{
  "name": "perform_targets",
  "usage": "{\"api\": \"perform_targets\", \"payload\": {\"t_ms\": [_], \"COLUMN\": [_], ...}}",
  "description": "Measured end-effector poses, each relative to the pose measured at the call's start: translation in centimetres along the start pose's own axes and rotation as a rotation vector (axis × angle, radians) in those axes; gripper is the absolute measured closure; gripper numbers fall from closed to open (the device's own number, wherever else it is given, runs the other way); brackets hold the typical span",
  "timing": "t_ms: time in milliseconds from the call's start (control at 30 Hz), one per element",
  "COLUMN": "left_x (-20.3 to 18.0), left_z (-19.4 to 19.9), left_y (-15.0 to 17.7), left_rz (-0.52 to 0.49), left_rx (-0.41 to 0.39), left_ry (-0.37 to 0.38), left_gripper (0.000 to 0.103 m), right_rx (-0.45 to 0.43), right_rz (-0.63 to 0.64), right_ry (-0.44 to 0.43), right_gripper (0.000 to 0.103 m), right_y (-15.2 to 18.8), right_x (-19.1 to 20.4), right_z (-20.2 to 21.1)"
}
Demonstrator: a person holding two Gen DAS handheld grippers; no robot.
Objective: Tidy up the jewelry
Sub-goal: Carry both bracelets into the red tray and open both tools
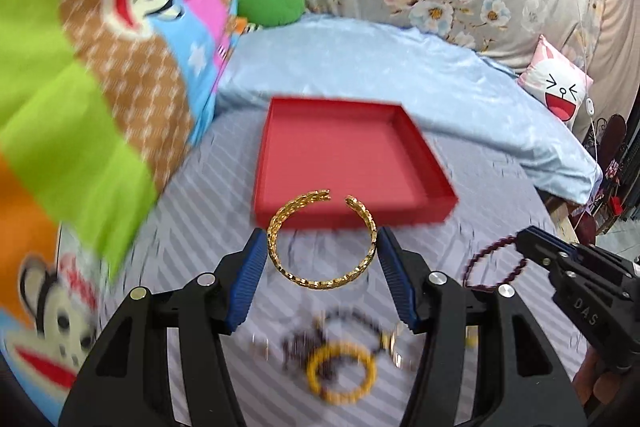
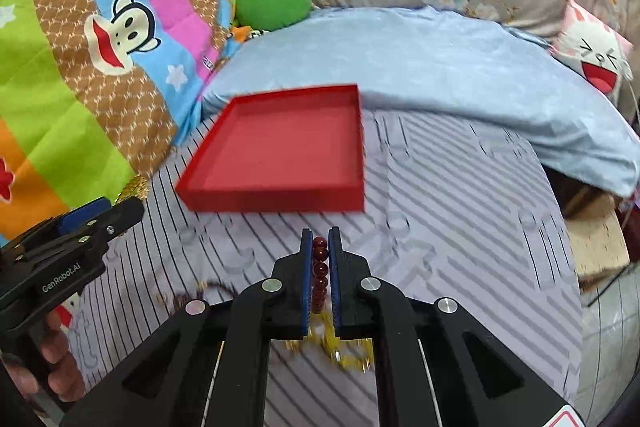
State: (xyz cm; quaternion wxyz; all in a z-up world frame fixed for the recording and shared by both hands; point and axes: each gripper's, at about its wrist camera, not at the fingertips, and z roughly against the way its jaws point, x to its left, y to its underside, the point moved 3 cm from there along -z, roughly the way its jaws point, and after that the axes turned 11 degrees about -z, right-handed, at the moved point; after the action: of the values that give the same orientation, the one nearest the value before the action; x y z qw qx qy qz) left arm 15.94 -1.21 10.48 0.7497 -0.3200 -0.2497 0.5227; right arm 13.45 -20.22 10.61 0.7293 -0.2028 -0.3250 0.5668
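Nearest to me, my left tool (image 1: 322,259) holds the open gold chain-link bangle (image 1: 322,241) across its width, one blue ribbed pad touching each side, so the ring rides flat with its gap facing forward toward the box; I judge that keeps it from twisting while I carry it. My right tool (image 2: 320,267) is clamped on a strand of dark red round beads (image 2: 320,269), gripped along its length between nearly closed fingers, and the left wrist view shows the rest of that dark red loop hanging out to the side of the tool. Below both tools, near the front of the bed, a blurred heap of remaining jewellery (image 1: 340,359) lies on the grey striped sheet (image 2: 460,227): a yellow beaded ring and some darker pieces I cannot make out. Further on, toward the middle of the bed, the shallow red cardboard box (image 2: 280,155) sits open and holds nothing yet; I take it as the target for both pieces. Readable writing: "GenRobot.AI" on the left tool body, "DAS" on the right one, and "frank" on the monkey-print blanket (image 2: 100,27) at the far left edge.
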Motion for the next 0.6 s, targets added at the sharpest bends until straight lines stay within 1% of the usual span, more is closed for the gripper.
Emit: {"api": "perform_targets", "payload": {"t_ms": [133, 167, 200, 267, 333, 467, 500, 600], "left_x": [0.5, 0.5, 0.8, 0.9, 1.2, 1.4, 1.5, 2.0], "left_z": [-3.8, -4.5, -6.1, -8.1, -11.0, -15.4, -17.0, -19.8], "left_y": [-5.1, -5.8, -7.1, -8.6, -10.2, -11.8, -12.2, -12.6], "left_rz": [-0.043, -0.048, -0.047, -0.048, -0.052, -0.058, -0.058, -0.056], "left_rx": [-0.009, -0.008, 0.0, 0.007, 0.021, 0.057, 0.074, 0.112], "left_ry": [0.012, 0.022, 0.023, 0.034, 0.023, 0.037, 0.043, 0.046], "left_gripper": [0.049, 0.049, 0.049, 0.049, 0.049, 0.049, 0.049, 0.049], "right_rx": [0.01, 0.021, 0.027, 0.041, 0.06, 0.122, 0.142, 0.191], "right_rz": [0.017, 0.02, 0.021, 0.023, 0.018, 0.0, -0.007, -0.019], "right_ry": [-0.047, -0.06, -0.066, -0.077, -0.091, -0.125, -0.132, -0.128], "right_gripper": [0.096, 0.096, 0.096, 0.096, 0.096, 0.095, 0.095, 0.095], "right_y": [-5.1, -6.5, -7.3, -9.2, -11.1, -13.8, -14.2, -14.9], "right_x": [1.4, 1.8, 2.0, 2.3, 2.6, 2.9, 2.9, 2.7], "right_z": [-3.9, -5.2, -6.2, -8.5, -11.1, -16.4, -17.6, -20.4]}}
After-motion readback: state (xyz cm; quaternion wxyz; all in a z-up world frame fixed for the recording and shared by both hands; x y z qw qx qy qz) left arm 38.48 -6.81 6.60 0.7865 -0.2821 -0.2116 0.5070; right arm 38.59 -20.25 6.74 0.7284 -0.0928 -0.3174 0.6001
